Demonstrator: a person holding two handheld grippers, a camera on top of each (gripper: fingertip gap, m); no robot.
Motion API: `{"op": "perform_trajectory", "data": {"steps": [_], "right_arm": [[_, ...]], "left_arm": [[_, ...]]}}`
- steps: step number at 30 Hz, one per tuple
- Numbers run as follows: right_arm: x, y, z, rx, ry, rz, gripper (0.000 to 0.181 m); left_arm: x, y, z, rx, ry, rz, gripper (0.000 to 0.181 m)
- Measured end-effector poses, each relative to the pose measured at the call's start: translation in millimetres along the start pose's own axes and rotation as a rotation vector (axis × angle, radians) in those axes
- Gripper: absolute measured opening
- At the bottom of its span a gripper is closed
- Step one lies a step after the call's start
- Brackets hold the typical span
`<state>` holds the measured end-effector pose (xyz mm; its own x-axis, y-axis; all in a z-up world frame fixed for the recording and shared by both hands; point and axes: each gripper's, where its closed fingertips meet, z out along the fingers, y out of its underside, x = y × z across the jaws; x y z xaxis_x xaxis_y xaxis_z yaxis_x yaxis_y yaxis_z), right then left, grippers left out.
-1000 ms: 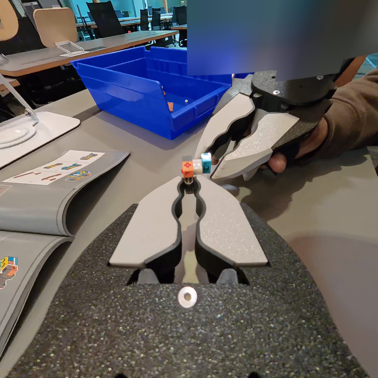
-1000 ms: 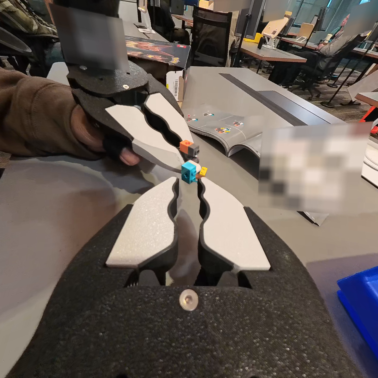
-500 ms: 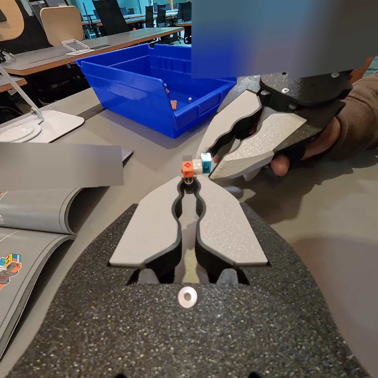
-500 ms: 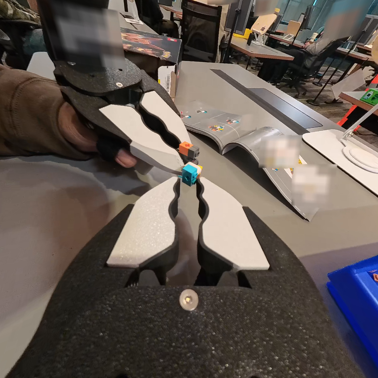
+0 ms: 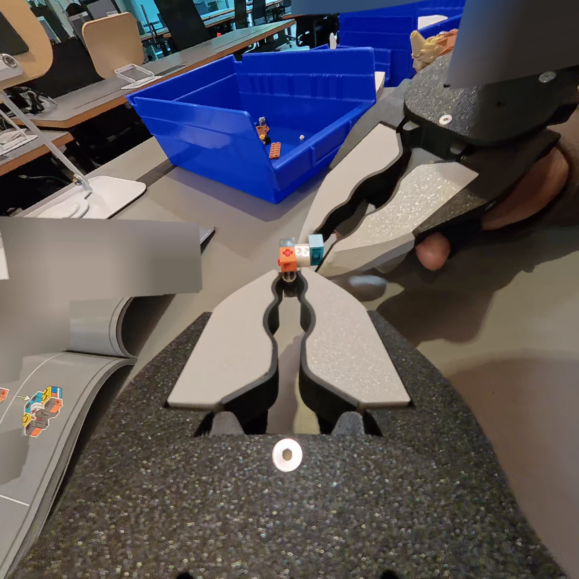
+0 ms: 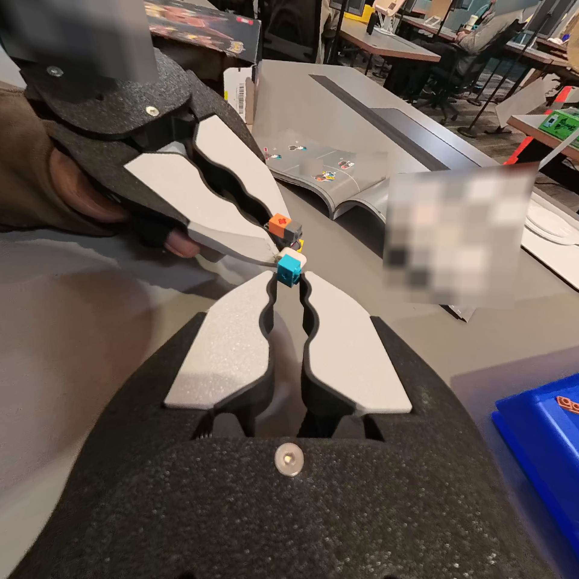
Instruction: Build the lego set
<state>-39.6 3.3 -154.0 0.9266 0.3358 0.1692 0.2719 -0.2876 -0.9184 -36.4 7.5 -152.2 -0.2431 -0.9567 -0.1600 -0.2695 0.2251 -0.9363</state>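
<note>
A small lego assembly (image 5: 300,253) of orange, grey, white and teal bricks hangs above the grey table between the two grippers. My left gripper (image 5: 289,277) is shut on a small stub under the assembly's orange-and-grey end (image 6: 283,226). My right gripper (image 6: 288,277) is shut on the teal brick (image 6: 288,270) at the other end. In the left wrist view the right gripper (image 5: 324,252) comes in from the upper right, tips at the teal brick (image 5: 315,249). A small yellow piece (image 6: 300,242) peeks out behind the white brick.
A blue bin (image 5: 219,131) holding a few loose pieces stands behind the grippers; its corner also shows in the right wrist view (image 6: 539,445). An open instruction booklet (image 5: 78,391) lies to the left. A white stand base (image 5: 106,194) and a lego box (image 6: 203,31) sit further off. My two grippers' fingertips are within a few centimetres of each other.
Both grippers have shifted a little together above the table, so the background has slid. The assembly stays held between the two sets of tips.
</note>
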Motion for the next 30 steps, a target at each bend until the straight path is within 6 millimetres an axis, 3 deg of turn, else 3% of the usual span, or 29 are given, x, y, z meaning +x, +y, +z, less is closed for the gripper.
{"op": "perform_trajectory", "data": {"steps": [13,23,25,30], "right_arm": [[-5.5,-2.8,-1.3,0.041,-0.075,-0.035,0.019],[3.3,-10.1,-3.9,0.123,-0.114,-0.133,0.021],[4.2,-16.1,-4.3,0.151,-0.122,-0.147,0.021],[1.8,-33.4,-6.2,0.227,-0.136,-0.361,0.026]], "left_arm": [[0.1,-0.4,-3.5,0.014,0.039,-0.002,0.008],[-15.1,-7.4,-17.1,0.096,0.174,-0.36,0.008],[-10.4,-6.9,-19.1,0.092,0.252,-0.439,0.008],[-5.3,-15.9,-27.0,0.145,0.431,-0.678,0.008]]}}
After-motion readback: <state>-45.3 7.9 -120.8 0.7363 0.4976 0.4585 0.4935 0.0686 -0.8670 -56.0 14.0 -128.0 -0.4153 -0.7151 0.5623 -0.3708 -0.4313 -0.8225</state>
